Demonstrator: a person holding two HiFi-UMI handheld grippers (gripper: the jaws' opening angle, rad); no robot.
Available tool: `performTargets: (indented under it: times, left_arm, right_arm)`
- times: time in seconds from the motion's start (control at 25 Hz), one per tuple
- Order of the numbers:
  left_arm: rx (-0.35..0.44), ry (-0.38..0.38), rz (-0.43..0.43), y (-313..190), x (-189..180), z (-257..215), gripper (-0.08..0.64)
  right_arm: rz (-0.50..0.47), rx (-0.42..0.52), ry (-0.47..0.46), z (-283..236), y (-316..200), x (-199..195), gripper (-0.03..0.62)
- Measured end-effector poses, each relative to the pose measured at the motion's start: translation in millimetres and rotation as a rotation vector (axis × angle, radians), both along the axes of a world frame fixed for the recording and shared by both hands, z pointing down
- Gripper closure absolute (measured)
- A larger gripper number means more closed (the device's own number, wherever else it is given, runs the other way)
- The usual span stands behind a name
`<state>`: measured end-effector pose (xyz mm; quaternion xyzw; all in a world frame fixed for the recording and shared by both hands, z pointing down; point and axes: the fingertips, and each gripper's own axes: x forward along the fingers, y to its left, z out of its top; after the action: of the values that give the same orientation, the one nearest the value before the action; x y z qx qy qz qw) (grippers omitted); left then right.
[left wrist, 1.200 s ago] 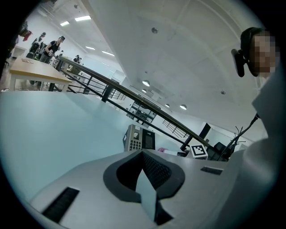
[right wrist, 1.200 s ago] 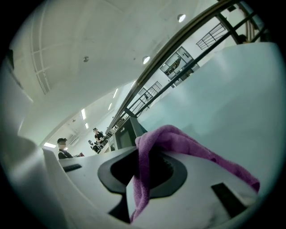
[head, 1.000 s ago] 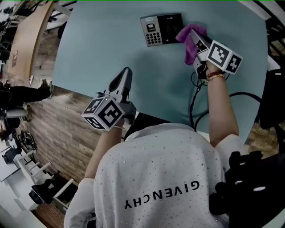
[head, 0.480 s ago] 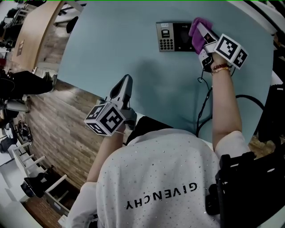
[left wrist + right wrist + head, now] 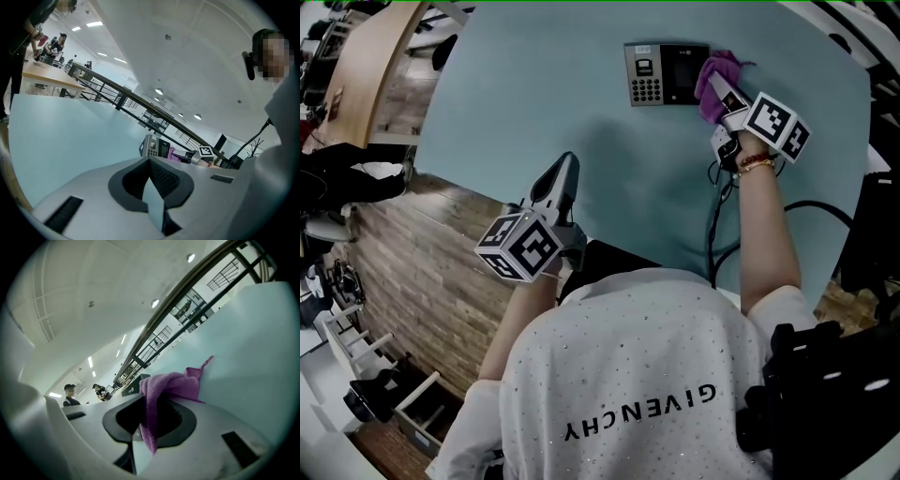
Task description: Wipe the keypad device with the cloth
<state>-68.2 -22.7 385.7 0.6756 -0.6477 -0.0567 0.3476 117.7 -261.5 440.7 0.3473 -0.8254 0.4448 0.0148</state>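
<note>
A person in a white, speckled shirt (image 5: pixel 628 375) printed with "GIVENCHY", which reads upside down in the head view, leans over a pale blue-green table (image 5: pixel 534 103) with a hand-held gripper in each hand. The right gripper (image 5: pixel 718 88) has its jaws clamped on a purple cloth (image 5: pixel 715 75), which bunches over the jaw tips and lies against the right end of the keypad device (image 5: pixel 661 73) at the far side of the table. In the right gripper view the cloth folds over the top of the jaws, with one strip hanging down between them and a loose corner sticking up. The device is a flat dark rectangle lying on the table. A grey panel on its left carries a small screen above a grid of number keys, and the right part is a plain dark face; any lettering on it is too small to read. The left gripper (image 5: pixel 565 171) is held over the near edge of the table, well apart from the device, its jaws brought together to a point with nothing between them. Each gripper carries a cube of black-and-white square markers. A black cable (image 5: pixel 711 225) trails across the table below the right wrist, which wears a bracelet (image 5: pixel 754 163). Wood-plank flooring (image 5: pixel 422 262) shows to the left of the table
</note>
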Motion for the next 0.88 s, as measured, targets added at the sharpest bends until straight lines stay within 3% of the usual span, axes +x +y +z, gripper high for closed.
performTargets:
  times: [0.44, 0.68, 0.88]
  left_arm:
    - [0.023, 0.052, 0.089, -17, 5, 9, 0.555]
    - [0.059, 0.089, 0.166, -42, -10, 3, 0.555]
    - [0.097, 0.017, 0.254, -62, -41, -3, 0.555]
  right_arm:
    - [0.008, -0.061, 0.152, 27, 30, 7, 0.526]
    - [0.08, -0.08, 0.229, 31, 34, 10, 0.526]
    - [0.158, -0.115, 0.302, 37, 44, 13, 0.525]
